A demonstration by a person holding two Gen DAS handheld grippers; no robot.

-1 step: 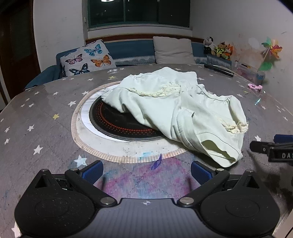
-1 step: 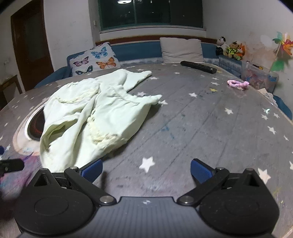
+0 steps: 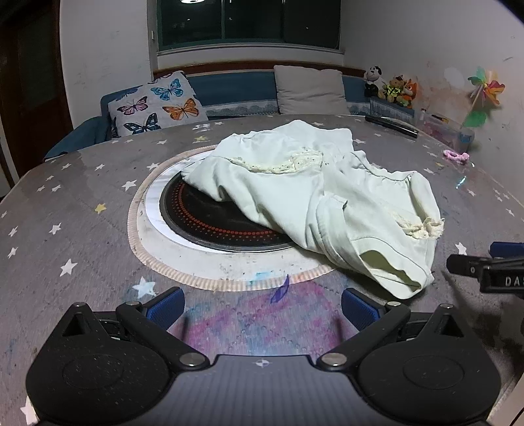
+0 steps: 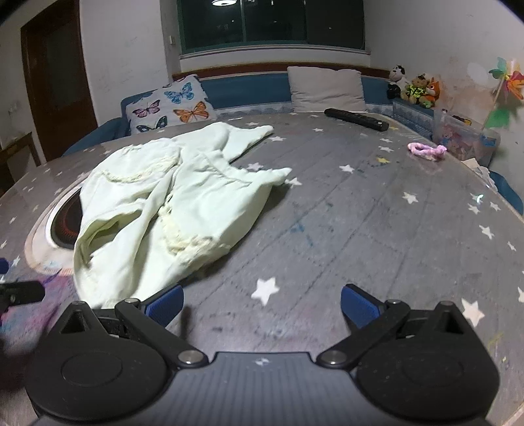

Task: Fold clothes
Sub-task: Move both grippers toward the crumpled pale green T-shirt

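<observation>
walls: white, scuffed | window [image 3: 249,23]: dark, reflecting a ceiling lamp | door [image 4: 55,78]: brown, at left | bench [image 3: 235,88]: blue, along the table's far edge, bearing butterfly cushion [image 3: 157,105] and grey cushion [image 3: 309,88]

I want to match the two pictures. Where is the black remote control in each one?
Left wrist view: remote control far right, at the table's back edge.
Right wrist view: remote control upper middle-right, behind the garment.
Shared landmark: butterfly pillow.
</observation>
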